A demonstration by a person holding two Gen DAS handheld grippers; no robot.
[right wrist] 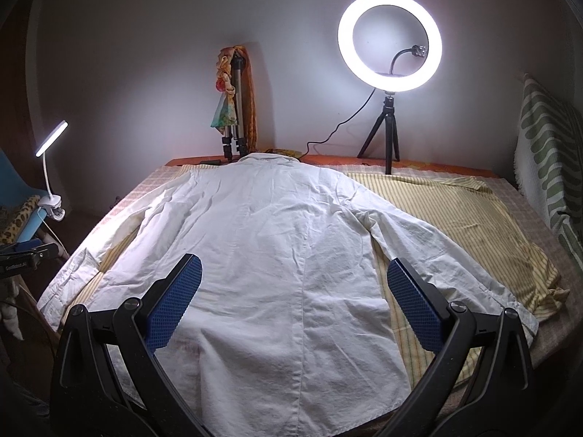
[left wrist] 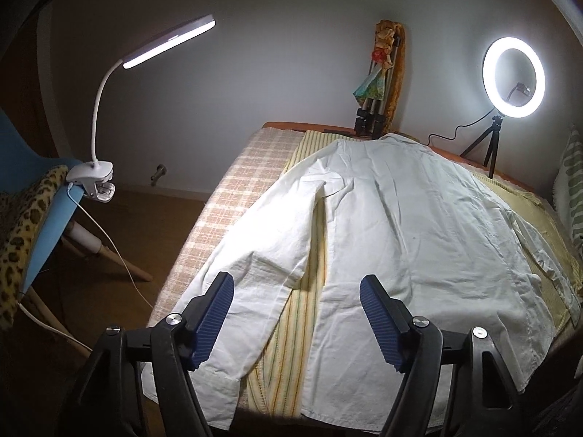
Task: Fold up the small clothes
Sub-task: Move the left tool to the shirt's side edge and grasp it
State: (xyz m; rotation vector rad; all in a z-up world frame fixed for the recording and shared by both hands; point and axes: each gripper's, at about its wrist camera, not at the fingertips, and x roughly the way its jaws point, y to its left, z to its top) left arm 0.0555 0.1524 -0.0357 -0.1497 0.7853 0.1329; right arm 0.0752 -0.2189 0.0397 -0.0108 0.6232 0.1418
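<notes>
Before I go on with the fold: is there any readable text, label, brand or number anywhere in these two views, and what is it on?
One marking only: small white lettering on the black clamp-like device at the left edge of the right wrist view, too small and blurred to read.
White shirt: no readable tag or print in view.
Ring light, clip lamp, striped cloth: no text.

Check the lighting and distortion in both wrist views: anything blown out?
Left wrist view: ring light and clip lamp glare, floor dark, fisheye bends the bed edge. Right wrist view: ring light blown out, white shirt evenly lit, corners vignetted.
</notes>
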